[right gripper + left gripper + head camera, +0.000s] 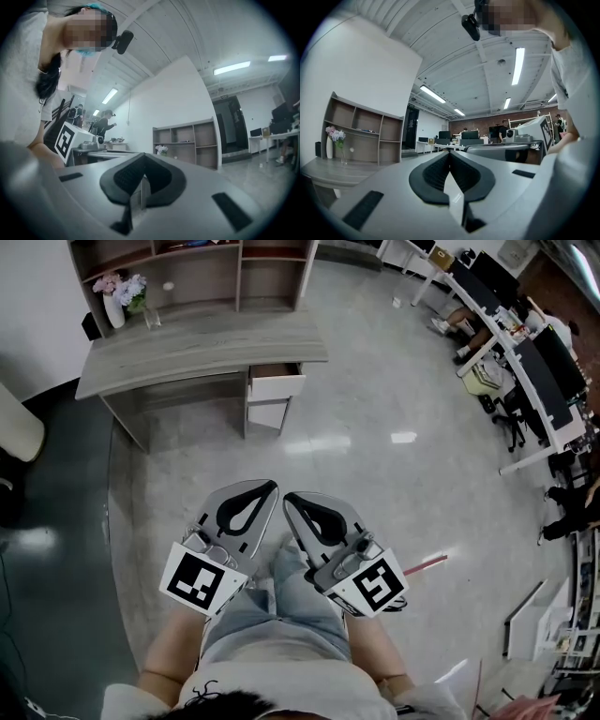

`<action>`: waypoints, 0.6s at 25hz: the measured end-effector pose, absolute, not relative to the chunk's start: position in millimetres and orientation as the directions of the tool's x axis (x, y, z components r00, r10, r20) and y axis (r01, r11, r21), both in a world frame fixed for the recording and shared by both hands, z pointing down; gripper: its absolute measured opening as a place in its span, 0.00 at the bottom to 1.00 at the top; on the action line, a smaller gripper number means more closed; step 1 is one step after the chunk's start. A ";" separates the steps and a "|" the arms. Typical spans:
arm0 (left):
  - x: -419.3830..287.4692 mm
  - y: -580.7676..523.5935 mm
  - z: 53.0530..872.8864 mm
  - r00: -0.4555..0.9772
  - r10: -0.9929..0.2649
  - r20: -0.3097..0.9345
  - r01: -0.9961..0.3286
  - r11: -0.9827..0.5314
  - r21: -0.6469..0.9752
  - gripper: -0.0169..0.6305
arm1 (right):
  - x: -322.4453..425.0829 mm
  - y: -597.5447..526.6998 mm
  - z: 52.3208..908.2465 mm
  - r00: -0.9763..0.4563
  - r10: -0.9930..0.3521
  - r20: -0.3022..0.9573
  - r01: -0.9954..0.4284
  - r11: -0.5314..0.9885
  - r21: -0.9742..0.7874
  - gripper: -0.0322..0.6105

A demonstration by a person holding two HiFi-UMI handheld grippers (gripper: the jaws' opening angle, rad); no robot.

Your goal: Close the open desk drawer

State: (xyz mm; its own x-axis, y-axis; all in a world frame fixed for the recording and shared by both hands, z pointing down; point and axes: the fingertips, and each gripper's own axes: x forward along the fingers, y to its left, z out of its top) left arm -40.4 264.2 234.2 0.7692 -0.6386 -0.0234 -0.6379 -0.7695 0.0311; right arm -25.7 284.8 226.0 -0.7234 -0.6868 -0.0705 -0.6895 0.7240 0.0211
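Left tongs [270, 487] and right tongs [289, 497] both pressed together, empty; open drawer [277, 382] straight ahead of them, well apart, neither nearer.

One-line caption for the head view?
Left gripper and right gripper, jaws shut, held short of grey wooden desk with white drawer open.

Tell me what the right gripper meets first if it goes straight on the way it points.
Nothing close by. The right gripper would probably reach the desk first, near its open drawer; depth is unclear.
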 end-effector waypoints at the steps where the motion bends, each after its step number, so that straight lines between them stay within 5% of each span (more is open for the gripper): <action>1: -40.0 259.7 235.9 0.767 -0.642 -0.022 -0.641 -0.767 0.029 0.04 | -24.0 280.2 227.4 -0.722 -0.688 -0.075 -0.691 0.723 0.021 0.06; 15: -12.9 149.5 223.5 0.714 -0.699 -0.029 -0.700 -0.714 -0.009 0.04 | 6.5 164.8 217.0 -0.769 -0.631 -0.104 -0.636 0.772 0.017 0.06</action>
